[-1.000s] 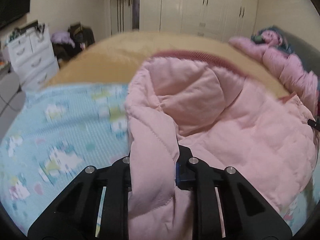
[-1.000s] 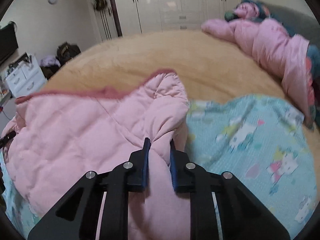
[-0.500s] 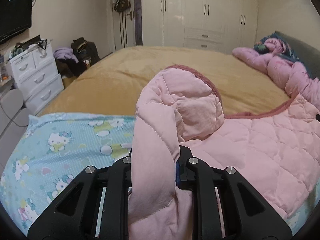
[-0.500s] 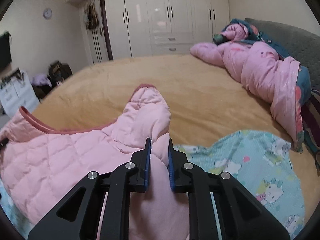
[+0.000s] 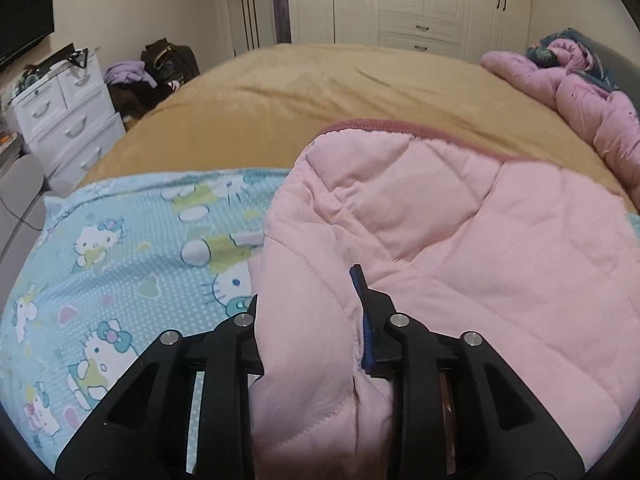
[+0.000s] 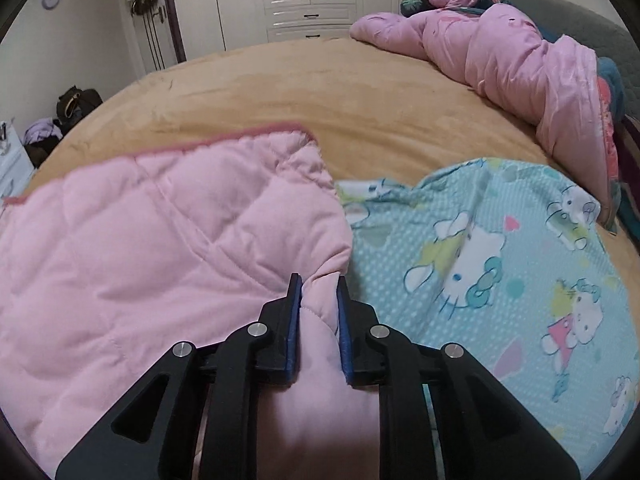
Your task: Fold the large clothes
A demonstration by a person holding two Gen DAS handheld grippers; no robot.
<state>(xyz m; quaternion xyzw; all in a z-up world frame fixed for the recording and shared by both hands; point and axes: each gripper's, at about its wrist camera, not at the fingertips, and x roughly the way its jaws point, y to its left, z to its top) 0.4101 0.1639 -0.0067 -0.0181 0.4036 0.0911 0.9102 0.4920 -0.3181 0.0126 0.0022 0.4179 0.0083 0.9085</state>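
Observation:
A pink quilted padded garment (image 5: 460,248) with a darker pink trim lies spread on a light blue cartoon-cat sheet (image 5: 120,264) on the bed. My left gripper (image 5: 306,304) is shut on the garment's left edge, and a thick fold bulges between the jaws. My right gripper (image 6: 319,300) is shut on the garment (image 6: 160,248) at its right edge, next to the blue sheet (image 6: 500,280). Both grippers hold their edges low, near the sheet. The fabric hides the left gripper's left fingertip.
A tan bedspread (image 5: 320,92) covers the bed beyond the sheet. A heap of pink bedding (image 6: 500,52) lies at the far right by the grey headboard. White drawers (image 5: 60,112) and bags stand left of the bed; white wardrobes (image 5: 400,0) line the back wall.
The garment's raised far part has come down flat on the bed, with the trim edge now lying farthest away. Both grippers have kept their hold and moved lower and forward.

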